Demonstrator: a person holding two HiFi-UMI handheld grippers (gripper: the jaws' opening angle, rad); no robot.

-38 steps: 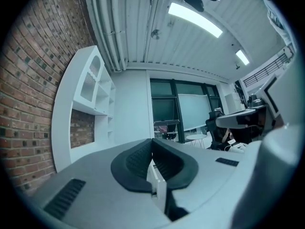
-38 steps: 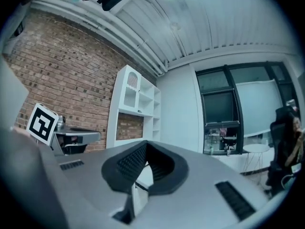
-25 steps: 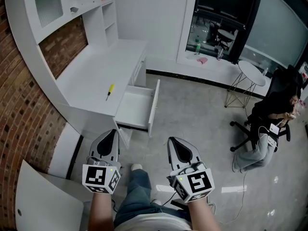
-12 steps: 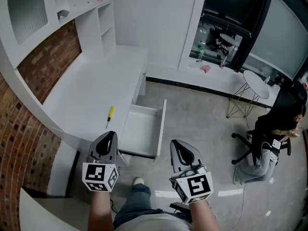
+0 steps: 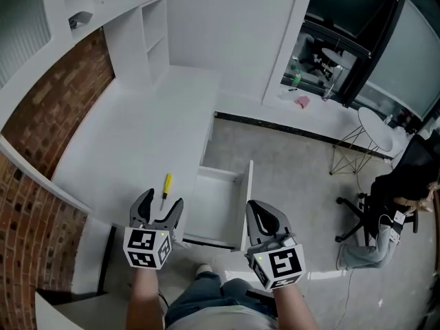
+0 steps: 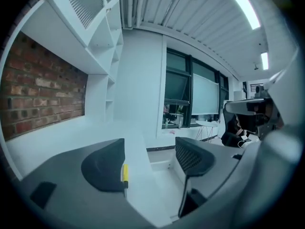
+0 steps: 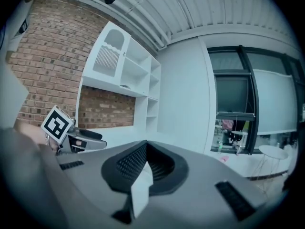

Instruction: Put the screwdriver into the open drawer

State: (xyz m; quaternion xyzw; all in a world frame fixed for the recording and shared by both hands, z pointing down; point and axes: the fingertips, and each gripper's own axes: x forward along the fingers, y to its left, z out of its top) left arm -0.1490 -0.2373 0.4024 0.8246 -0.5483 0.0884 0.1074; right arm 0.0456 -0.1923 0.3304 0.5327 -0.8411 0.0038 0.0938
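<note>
A screwdriver (image 5: pixel 166 185) with a yellow handle lies on the white desk (image 5: pixel 137 136), just left of the open drawer (image 5: pixel 218 208). My left gripper (image 5: pixel 161 207) is right behind the screwdriver, and its jaws have just been opening. They now stand wide with nothing between them. In the left gripper view the screwdriver (image 6: pixel 125 172) shows beside the left finger (image 6: pixel 104 171), with the drawer (image 6: pixel 164 174) to its right. My right gripper (image 5: pixel 263 218) hangs shut near the drawer's front right corner, holding nothing. The right gripper view shows its jaws closed together and the left gripper (image 7: pixel 76 141) off to the left.
White shelving (image 5: pixel 134 26) and a brick wall (image 5: pixel 55 108) rise behind the desk. A person (image 5: pixel 405 184) sits on an office chair at the far right. Near the window stands a small round table (image 5: pixel 375 124). Grey floor lies right of the drawer.
Both grippers have moved forward to the desk's edge and the drawer. The left jaws went from shut to wide open. The right jaws stayed shut.
</note>
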